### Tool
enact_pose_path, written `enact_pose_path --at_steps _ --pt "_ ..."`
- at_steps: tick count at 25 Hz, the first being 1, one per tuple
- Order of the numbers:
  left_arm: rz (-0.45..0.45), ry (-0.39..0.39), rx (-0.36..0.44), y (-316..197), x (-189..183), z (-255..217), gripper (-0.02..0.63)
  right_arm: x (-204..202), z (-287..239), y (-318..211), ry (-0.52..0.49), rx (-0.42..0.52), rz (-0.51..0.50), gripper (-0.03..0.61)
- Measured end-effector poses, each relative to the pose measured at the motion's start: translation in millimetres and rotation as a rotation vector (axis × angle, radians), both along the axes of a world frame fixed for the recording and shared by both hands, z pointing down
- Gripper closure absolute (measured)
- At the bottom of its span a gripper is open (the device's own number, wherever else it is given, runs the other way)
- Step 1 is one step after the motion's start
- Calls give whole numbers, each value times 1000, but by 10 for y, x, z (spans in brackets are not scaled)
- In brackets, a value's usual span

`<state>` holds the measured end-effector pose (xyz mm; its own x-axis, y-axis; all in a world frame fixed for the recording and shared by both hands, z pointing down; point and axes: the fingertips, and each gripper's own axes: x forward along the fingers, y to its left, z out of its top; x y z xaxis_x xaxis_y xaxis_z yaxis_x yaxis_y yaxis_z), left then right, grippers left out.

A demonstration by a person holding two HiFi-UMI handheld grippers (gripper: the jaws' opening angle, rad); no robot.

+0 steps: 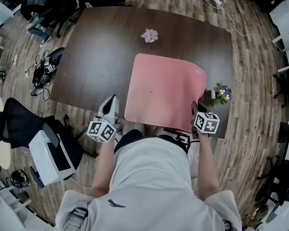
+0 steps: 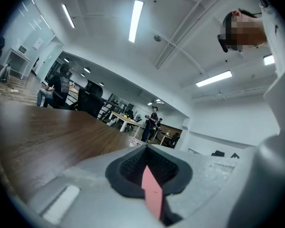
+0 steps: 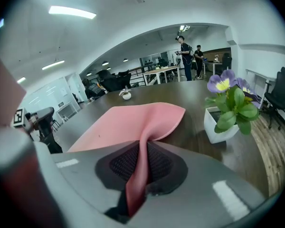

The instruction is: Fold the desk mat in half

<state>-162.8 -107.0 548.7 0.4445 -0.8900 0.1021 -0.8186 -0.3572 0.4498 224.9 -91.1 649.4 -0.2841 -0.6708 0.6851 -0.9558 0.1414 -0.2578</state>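
Now I have the pink desk mat (image 1: 164, 88) pinched at its near edge.
Left gripper (image 2: 149, 175) grips a sliver of it; right gripper (image 3: 142, 165) clamps the curled-up corner above the table (image 1: 101, 47).

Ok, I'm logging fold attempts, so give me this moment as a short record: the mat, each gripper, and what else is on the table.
mat: pink, mostly flat on the brown table, right side curled up
left gripper: shut on a thin sliver of the mat
right gripper: shut on the mat's near right edge, which is lifted
fold: not yet made
other things: potted plant right of the mat; small pink flower beyond it
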Motion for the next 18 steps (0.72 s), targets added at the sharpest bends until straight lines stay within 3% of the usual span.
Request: enact_pose_path --at_steps 11,18 --pt "-51 -3 -4 92 -124 -8 611 -929 -722 -248 -169 67 -171 543" --pt "-111 -16 -13 196 -348 -4 611 -1687 -767 -511 -237 41 -297 543"
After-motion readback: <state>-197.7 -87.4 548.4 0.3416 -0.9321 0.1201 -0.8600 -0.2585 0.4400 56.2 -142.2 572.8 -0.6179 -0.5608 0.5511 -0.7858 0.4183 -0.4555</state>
